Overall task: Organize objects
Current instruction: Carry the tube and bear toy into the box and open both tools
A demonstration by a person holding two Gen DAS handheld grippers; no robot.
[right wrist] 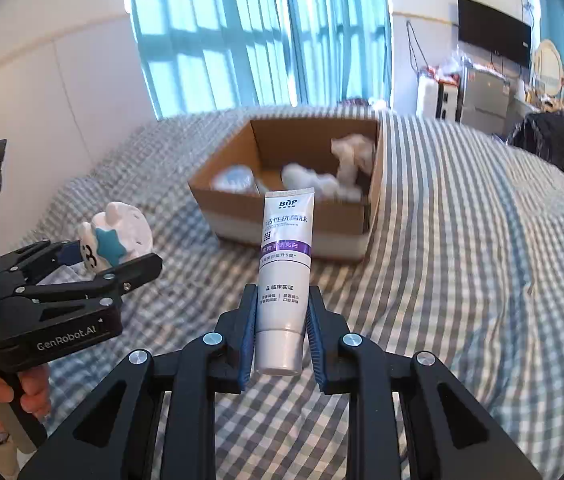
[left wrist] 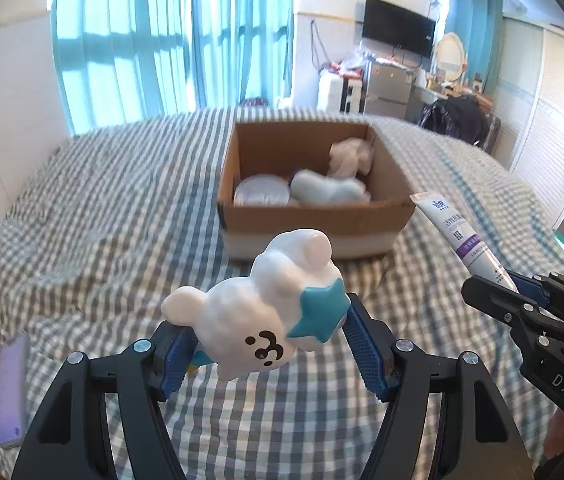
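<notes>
My left gripper (left wrist: pixel 267 336) is shut on a white cloud-shaped toy (left wrist: pixel 265 312) with a teal star and holds it above the bed. It also shows in the right wrist view (right wrist: pixel 117 240), held by the left gripper (right wrist: pixel 93 256). My right gripper (right wrist: pixel 279 320) is shut on a white and purple toothpaste tube (right wrist: pixel 284 264), cap end toward the camera. The tube (left wrist: pixel 458 232) and right gripper (left wrist: pixel 514 296) show at the right of the left wrist view. An open cardboard box (left wrist: pixel 314 216) (right wrist: pixel 282 224) stands ahead on the bed with several white items inside.
The bed has a grey checked cover (left wrist: pixel 113 208) (right wrist: pixel 462 260). A purple flat object (left wrist: pixel 11 392) lies at the left near the bed's edge. A wall and blue curtains (left wrist: pixel 169 40) stand behind; furniture and a TV (left wrist: pixel 398 26) are at the far right.
</notes>
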